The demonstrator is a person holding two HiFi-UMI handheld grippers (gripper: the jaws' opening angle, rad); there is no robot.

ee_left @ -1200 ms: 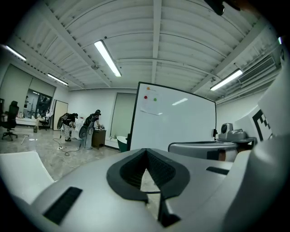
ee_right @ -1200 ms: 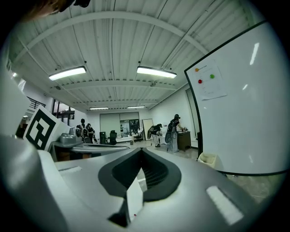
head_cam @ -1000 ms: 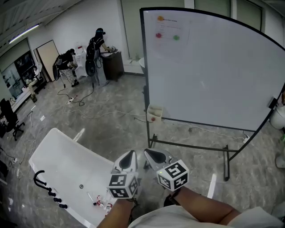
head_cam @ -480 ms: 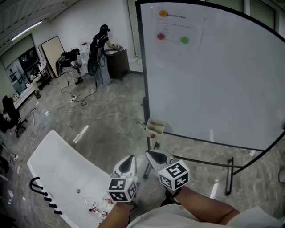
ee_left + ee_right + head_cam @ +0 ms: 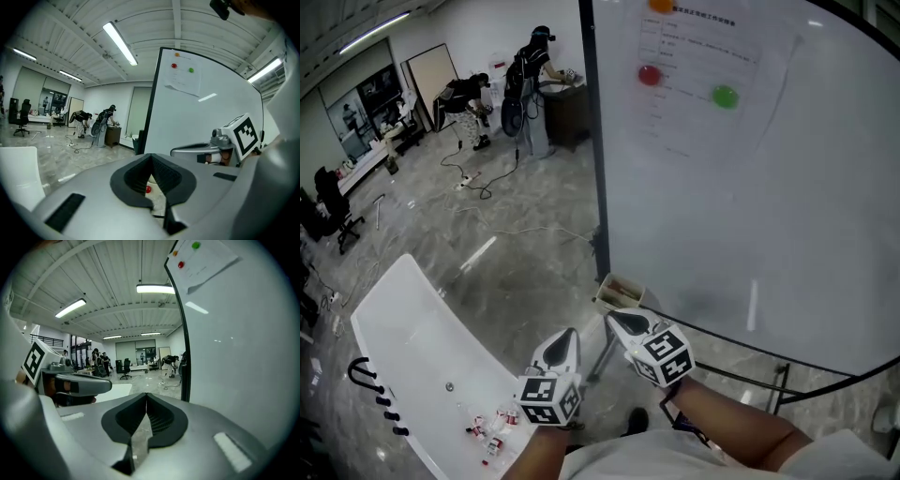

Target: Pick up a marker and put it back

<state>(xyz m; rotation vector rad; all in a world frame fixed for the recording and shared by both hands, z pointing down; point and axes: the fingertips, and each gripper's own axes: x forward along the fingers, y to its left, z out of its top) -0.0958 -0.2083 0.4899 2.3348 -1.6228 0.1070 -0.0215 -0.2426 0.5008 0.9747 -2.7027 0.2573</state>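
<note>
No marker shows plainly in any view. A small cream holder box [image 5: 618, 291] hangs on the whiteboard's [image 5: 769, 206] black left post, at its lower corner. My left gripper [image 5: 567, 337] is shut and empty, just below and left of the box. My right gripper [image 5: 621, 323] is shut and empty too, its tip close under the box. In the left gripper view the left gripper [image 5: 151, 159] has its jaws together, and a slit lower down shows the cream box with a red dot [image 5: 148, 189]. In the right gripper view the right gripper [image 5: 146, 399] points past the board's post [image 5: 183, 348].
A white table [image 5: 412, 337] stands at lower left, with small red-and-white items [image 5: 490, 436] and a black hooked object [image 5: 367, 384]. Red [image 5: 650, 75] and green [image 5: 725, 96] magnets hold a paper on the board. People [image 5: 532, 70] work far back; cables lie across the floor.
The view has closed in on the whiteboard, which now fills the right side. Both grippers, still shut, have come nearer the holder box on the post.
</note>
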